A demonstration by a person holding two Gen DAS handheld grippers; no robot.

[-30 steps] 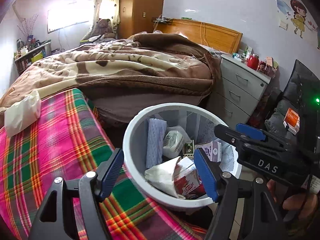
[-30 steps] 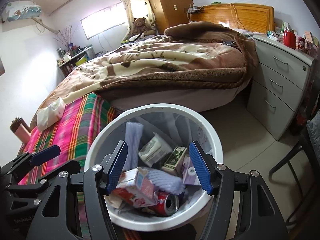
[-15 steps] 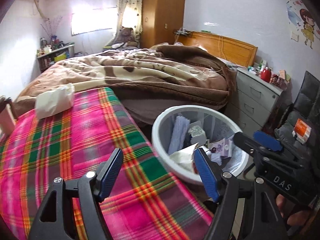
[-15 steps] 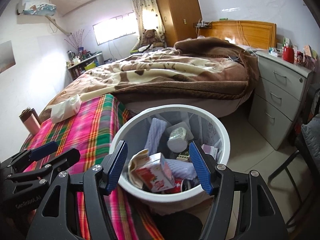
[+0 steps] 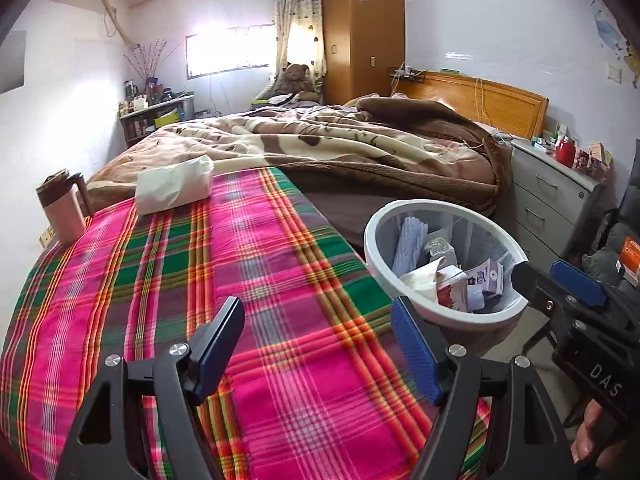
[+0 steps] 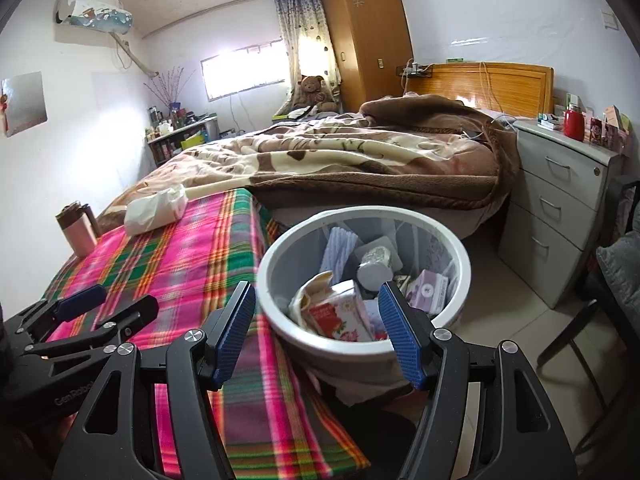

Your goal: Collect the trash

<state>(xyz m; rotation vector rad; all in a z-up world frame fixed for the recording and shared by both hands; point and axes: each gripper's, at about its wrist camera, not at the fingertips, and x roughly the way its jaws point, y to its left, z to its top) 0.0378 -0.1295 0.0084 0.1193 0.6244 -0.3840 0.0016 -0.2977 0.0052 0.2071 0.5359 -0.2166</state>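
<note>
Upright waste bin (image 6: pixel 362 345), mouth upward, holds trash.

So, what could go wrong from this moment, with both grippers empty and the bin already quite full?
1. The trash bin stands beside the table's edge, partly in front of the right gripper; a careless swing might knock it over.
2. The trash is piled high, so the red carton may fall out.
3. On the plaid cloth, the white tissue pack and the pink tumbler do not look like waste; the left gripper could take them by mistake.
</note>
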